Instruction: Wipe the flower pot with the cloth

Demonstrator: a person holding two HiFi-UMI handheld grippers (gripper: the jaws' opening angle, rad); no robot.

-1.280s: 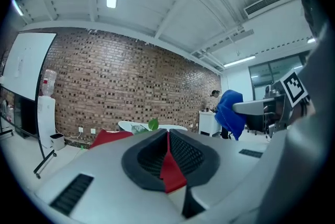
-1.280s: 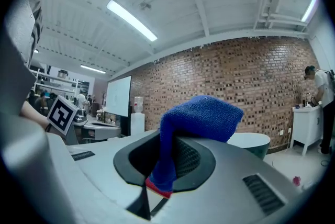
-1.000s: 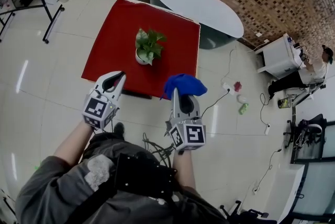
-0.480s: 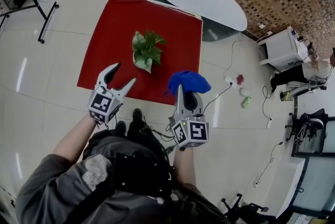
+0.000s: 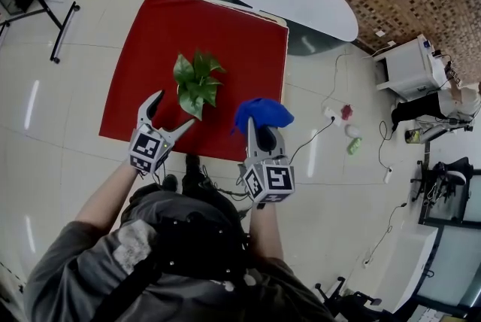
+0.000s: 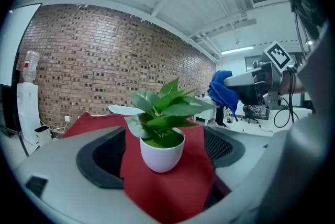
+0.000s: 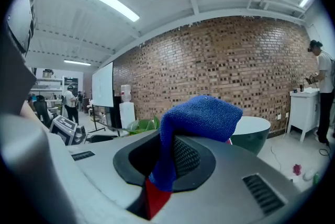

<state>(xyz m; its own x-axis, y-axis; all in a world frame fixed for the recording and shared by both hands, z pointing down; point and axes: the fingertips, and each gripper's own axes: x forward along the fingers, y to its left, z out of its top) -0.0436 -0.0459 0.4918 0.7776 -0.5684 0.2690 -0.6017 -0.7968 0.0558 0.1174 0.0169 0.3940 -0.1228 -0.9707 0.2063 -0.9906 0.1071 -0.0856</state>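
Recording left gripper (image 5: 173,110) jaws standing at full spread, having just been opening, with nothing pressed between the pads. Noting flower pot (image 6: 162,152) sitting upright straight ahead of that gap, framed by both jaws yet touching neither. Recording right gripper (image 5: 258,134) jaws clamping the blue cloth (image 7: 201,113), most of it bunching above and ahead of the tips.

Comparing with the moment before: finding both grippers lying nearer the pot, tips now over the near edge of the red tabletop (image 5: 225,34). Judging this as the approach drawing to a close: left jaws probably readying to steady the pot, cloth arriving beside it, wiping not yet begun.

Noting in the left gripper view the white pot wall showing plainly, with the cloth off to the right of those jaws. Finding in the head view only the leaves (image 5: 195,83), with the pot wall hiding beneath them. Finding in the right gripper view merely a few leaves to the left of its jaws, with the cloth blocking the rest.
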